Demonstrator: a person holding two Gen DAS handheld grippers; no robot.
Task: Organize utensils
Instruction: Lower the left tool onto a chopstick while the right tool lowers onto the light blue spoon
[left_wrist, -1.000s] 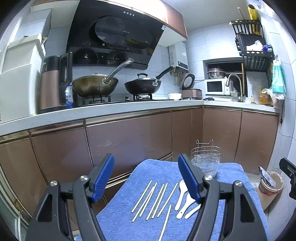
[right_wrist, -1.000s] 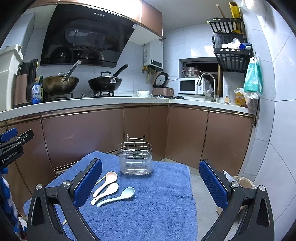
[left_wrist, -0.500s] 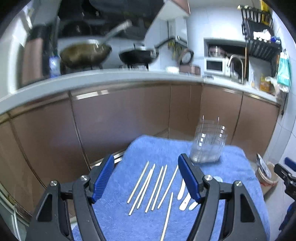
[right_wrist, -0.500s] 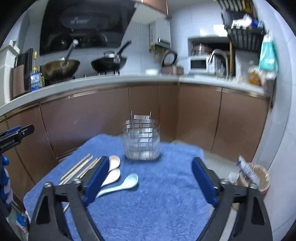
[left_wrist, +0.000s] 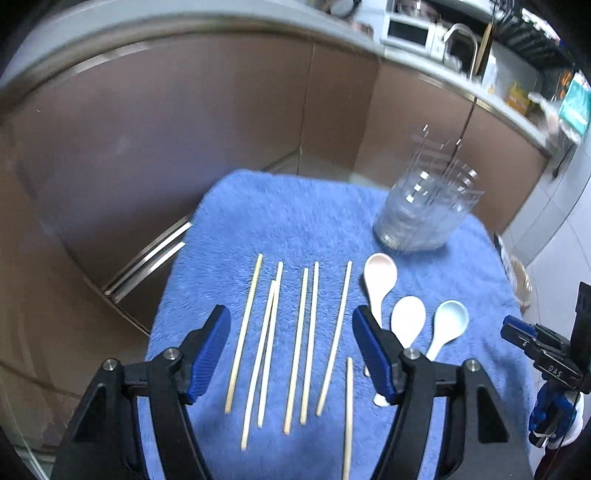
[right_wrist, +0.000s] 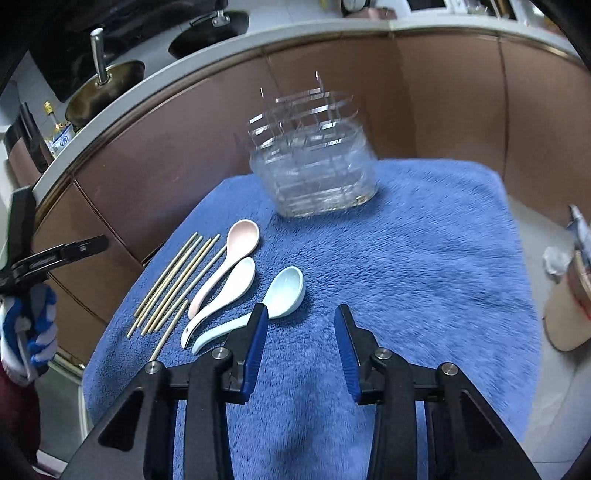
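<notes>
A: In the left wrist view, how did the left gripper stand?

B: Its jaws were spread wide and gripped nothing. It hung above the blue towel, and most of the chopsticks lay in the gap between its blue pads. I counted 7 sticks, 1 of them lower down by itself, near the bottom centre of the frame.

A: And their long axis?

B: It ran nearly bottom to top in the frame, about in line with the fingers. I judged the jaws would close across a stick, not along it.

A: The spoons?

B: 3 spoons lay right of centre, bowls pointing up the frame, with the clear wire holder in the upper right.

A: Now the right wrist view.

B: The right gripper was partly open, narrower than the left, and empty. The pale blue spoon lay just left of its left pad, handle slanting toward the lower left. The holder stood at upper centre. I judged the right hand nearer the spoons, the left nearer the chopsticks.
</notes>
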